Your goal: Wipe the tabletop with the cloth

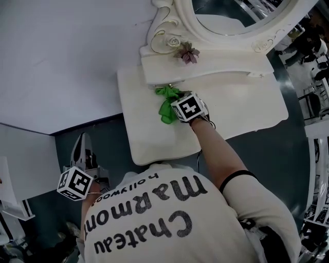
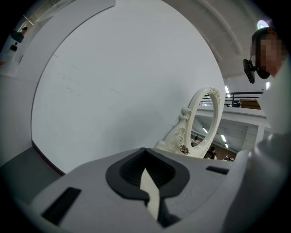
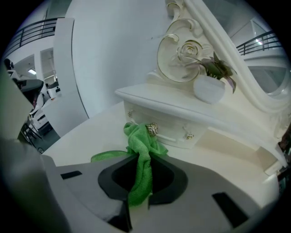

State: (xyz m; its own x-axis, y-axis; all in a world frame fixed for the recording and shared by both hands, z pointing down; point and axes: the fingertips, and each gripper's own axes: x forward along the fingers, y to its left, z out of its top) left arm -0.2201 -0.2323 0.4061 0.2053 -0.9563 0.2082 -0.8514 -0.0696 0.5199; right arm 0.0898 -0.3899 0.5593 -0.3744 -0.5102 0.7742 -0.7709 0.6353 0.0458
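Jaws on cloth [image 3: 141, 152] (white tabletop [image 3: 88, 133])

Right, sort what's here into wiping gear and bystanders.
For the job: green cloth, right tongs gripping it, white tabletop.
Just there: oval mirror, small potted plant, drawer knob, left tongs held off the table.

One cloth [image 1: 166, 105], one potted plant [image 1: 188, 52], one mirror [image 1: 226, 13], one tabletop [image 1: 247, 105]; two grippers: left gripper [image 2: 148, 184], right gripper [image 3: 140, 184].
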